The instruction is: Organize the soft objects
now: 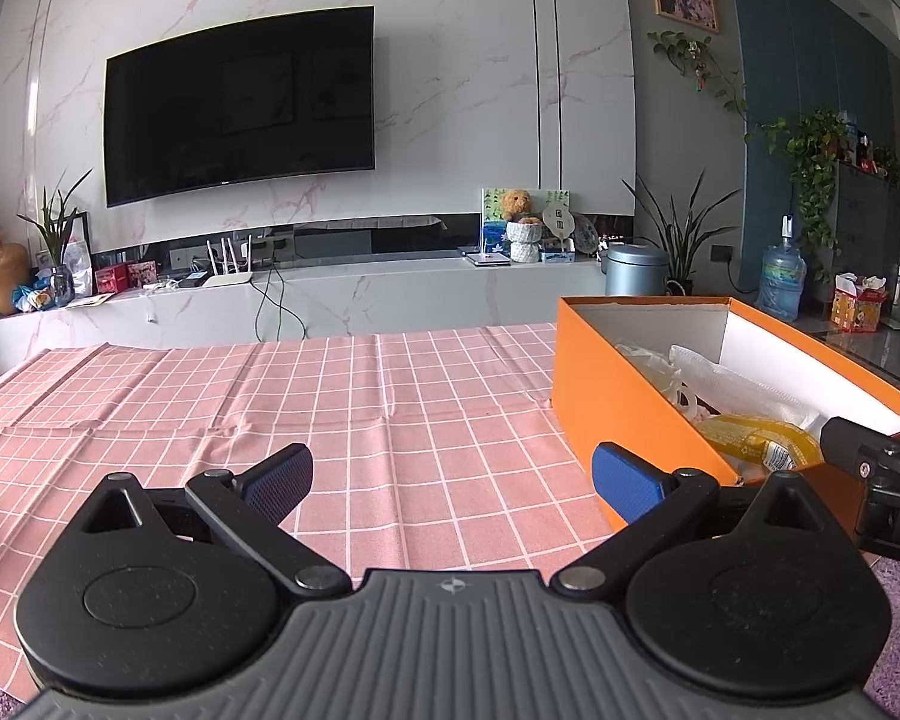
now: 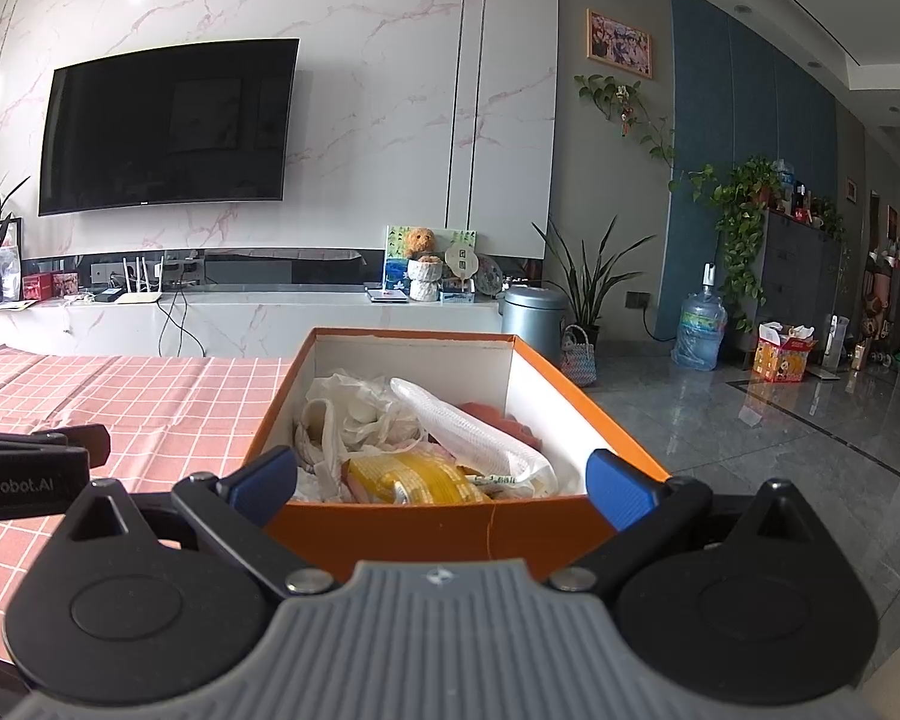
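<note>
- Soft bags (image 2: 360, 420) and a yellow pack (image 2: 417, 477) lie heaped inside the orange box (image 2: 426, 528) on the tabletop (image 1: 330, 408).
- They look light, limp and slippery; best pinched at a bunched fold.
- Right tool (image 2: 441, 480) is spread and empty before the box.
- Left tool (image 1: 450, 480) is spread over bare cloth.

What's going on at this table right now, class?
A person holds two tongs over a pink checked tablecloth. Both the left tongs and the right tongs are open and hold nothing. The orange box already contains soft items: white plastic bags and a yellow packet. The cloth in view has nothing loose on it.
</note>
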The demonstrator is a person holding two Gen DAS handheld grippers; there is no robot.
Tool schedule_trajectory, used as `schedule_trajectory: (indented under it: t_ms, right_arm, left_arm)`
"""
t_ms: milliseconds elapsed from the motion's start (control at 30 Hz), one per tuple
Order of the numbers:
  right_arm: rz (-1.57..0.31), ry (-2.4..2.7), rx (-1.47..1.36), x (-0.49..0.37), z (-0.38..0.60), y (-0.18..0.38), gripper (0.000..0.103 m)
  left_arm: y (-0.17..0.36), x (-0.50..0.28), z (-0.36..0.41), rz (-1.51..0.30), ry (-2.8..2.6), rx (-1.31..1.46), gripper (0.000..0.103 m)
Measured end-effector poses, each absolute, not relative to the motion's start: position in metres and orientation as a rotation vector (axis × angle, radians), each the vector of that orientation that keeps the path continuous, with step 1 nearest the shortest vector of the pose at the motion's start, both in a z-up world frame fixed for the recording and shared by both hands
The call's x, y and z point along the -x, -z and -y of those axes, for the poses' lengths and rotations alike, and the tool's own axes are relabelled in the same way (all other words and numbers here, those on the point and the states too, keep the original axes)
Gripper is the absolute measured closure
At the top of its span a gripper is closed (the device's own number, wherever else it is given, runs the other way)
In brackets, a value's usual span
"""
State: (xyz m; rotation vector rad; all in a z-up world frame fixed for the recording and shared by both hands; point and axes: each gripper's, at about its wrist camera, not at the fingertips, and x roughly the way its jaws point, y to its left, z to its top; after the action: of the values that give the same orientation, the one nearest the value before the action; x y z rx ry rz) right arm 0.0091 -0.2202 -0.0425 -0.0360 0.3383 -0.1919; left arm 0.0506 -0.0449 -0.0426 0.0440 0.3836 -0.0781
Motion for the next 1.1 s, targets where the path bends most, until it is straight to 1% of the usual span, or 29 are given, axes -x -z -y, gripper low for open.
schedule_trajectory:
  t_ms: [1100]
  right_arm:
    - [-0.343, 0.193, 0.027, -0.0096, 0.2181, 0.0431, 0.003]
  left_arm:
    - [0.0394, -0.0501, 0.0438, -0.378, 0.069, -0.052, 0.000]
